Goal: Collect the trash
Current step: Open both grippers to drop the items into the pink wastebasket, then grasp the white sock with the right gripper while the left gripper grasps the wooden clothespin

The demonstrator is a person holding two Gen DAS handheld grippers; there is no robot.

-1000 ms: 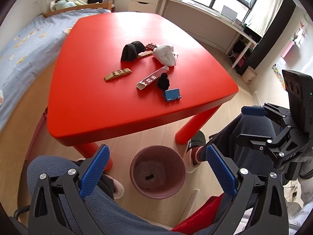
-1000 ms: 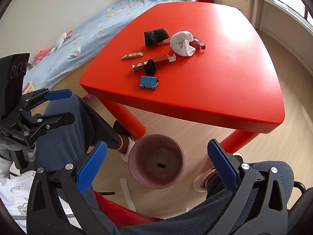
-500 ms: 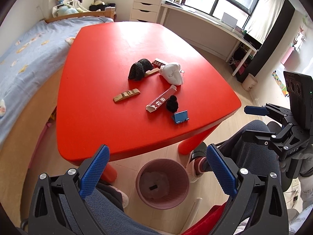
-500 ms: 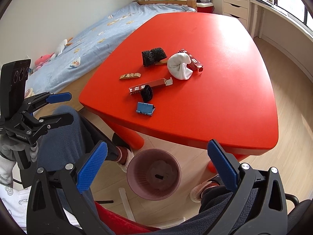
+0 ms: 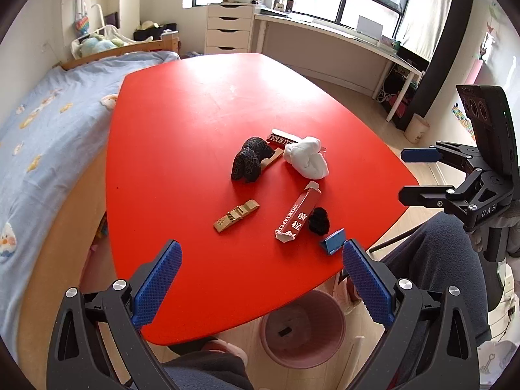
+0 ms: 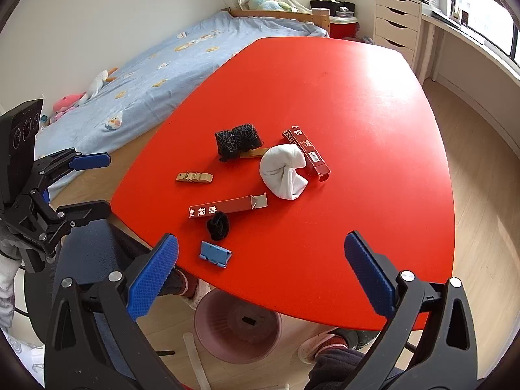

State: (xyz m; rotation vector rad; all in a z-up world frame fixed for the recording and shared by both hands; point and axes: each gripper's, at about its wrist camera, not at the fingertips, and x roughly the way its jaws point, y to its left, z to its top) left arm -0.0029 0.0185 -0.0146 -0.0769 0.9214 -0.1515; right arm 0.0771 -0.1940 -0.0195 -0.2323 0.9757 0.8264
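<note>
Trash lies on the red table (image 5: 182, 149): a long red carton (image 5: 297, 215), a small black ball (image 5: 319, 221), a blue folded card (image 5: 333, 242), a tan crushed wrapper (image 5: 236, 215), a white wad (image 5: 306, 160), a black mesh bundle (image 5: 250, 160) and a second red box (image 5: 280, 139). A pink bin (image 5: 302, 330) stands on the floor under the near table edge. My left gripper (image 5: 260, 287) is open and empty above the near edge. My right gripper (image 6: 260, 279) is open and empty over the table (image 6: 357, 113), near the blue card (image 6: 214, 254).
A bed (image 5: 42, 136) with a blue cover runs along the table's left side. White drawers (image 5: 229, 29) and a long desk (image 5: 328, 37) stand at the back under the windows. The person's legs (image 5: 435, 260) are beside the bin.
Both grippers have risen and moved forward over the table. The trash now sits lower and closer in both views, and the bin has dropped toward the bottom edge.
</note>
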